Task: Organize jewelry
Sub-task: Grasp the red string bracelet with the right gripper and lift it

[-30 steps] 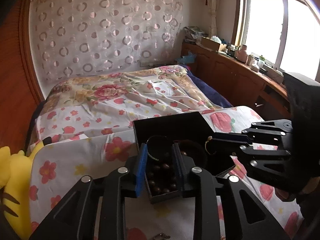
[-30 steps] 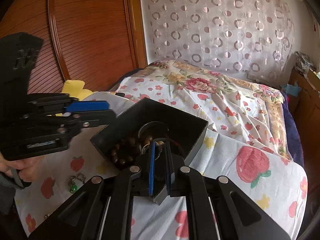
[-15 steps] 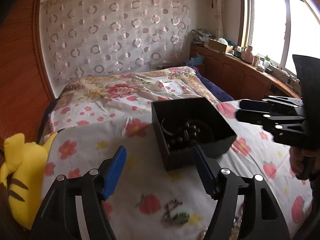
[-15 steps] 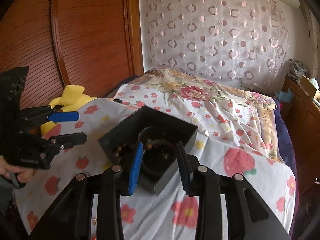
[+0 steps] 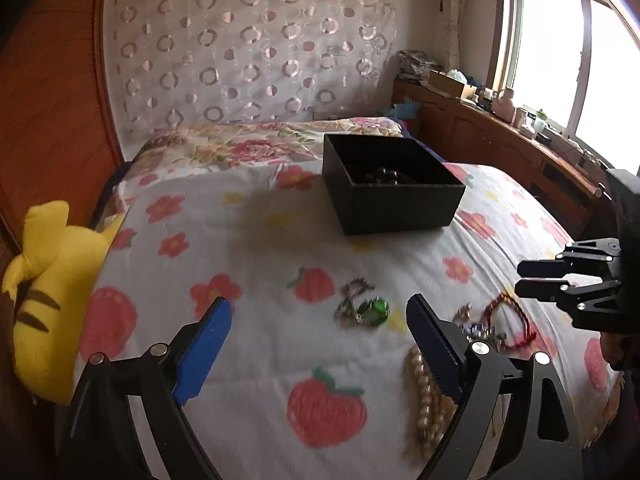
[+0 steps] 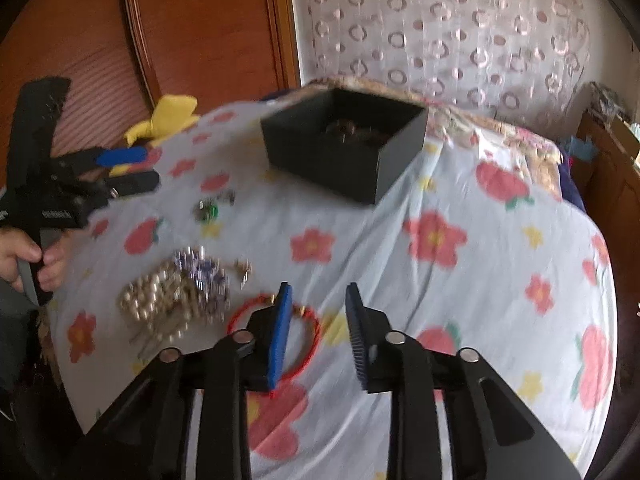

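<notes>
A black open box (image 5: 392, 184) holding dark bead bracelets stands on the flowered bedsheet; it also shows in the right wrist view (image 6: 344, 140). Loose jewelry lies on the sheet nearer me: a green-stone piece (image 5: 372, 309), a pearl strand (image 5: 426, 396), a red cord bracelet (image 5: 516, 322) and a sparkly blue piece (image 6: 204, 274). My left gripper (image 5: 318, 320) is wide open and empty, just short of the green-stone piece. My right gripper (image 6: 318, 304) is open and empty above the red cord bracelet (image 6: 308, 344).
A yellow plush toy (image 5: 44, 280) lies at the bed's left edge beside the wooden headboard (image 5: 48, 92). A wooden cabinet (image 5: 500, 140) with clutter runs under the window on the right. The bed edge curves away at the near side.
Both grippers have pulled back from the box and opened. They now hover low over the loose jewelry on the sheet. The box stays in place with beads inside.
</notes>
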A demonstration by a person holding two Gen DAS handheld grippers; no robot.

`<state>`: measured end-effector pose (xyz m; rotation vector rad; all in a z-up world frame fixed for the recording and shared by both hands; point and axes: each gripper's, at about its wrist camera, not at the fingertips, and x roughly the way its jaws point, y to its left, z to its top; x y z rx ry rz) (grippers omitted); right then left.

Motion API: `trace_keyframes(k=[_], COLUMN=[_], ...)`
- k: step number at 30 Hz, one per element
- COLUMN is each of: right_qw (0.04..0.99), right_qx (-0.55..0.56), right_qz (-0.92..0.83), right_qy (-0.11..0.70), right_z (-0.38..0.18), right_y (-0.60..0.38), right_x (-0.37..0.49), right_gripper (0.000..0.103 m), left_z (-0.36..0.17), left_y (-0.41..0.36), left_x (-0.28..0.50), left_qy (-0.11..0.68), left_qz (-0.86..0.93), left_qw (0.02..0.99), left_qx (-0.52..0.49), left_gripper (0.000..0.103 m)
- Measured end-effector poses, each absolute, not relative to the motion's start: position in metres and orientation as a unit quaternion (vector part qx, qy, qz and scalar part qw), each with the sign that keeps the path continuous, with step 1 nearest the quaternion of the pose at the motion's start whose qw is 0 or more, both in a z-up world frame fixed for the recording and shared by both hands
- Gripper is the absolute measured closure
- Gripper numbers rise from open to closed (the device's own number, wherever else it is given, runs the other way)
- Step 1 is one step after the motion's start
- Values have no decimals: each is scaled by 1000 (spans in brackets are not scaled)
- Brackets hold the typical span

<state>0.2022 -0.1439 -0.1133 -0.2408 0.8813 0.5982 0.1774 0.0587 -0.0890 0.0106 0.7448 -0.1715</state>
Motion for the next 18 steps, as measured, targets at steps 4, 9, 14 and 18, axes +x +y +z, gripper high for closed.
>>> trace_keyframes(k=[4,9,14,18], right_qw=[848,847,860,876], right_qx=[-132,-149,-156,-132], right_qz=[275,273,258,256], right_qy=[433,430,411,388], right_z=[-125,-128,-123,-106], right_y=[-138,-134,-136,-148], right_x=[199,197,186,176], right_gripper=[81,99,100,100], left_z=[-93,-93,-92,-97], left_y=[63,66,65,60], left_x=[166,156,153,159], left_qy=[367,369,369,379], left_qz=[-82,-78,-84,-95], left_qw=[926,926,926,920], left_qx=[5,5,1,3], left_gripper=[17,17,17,17])
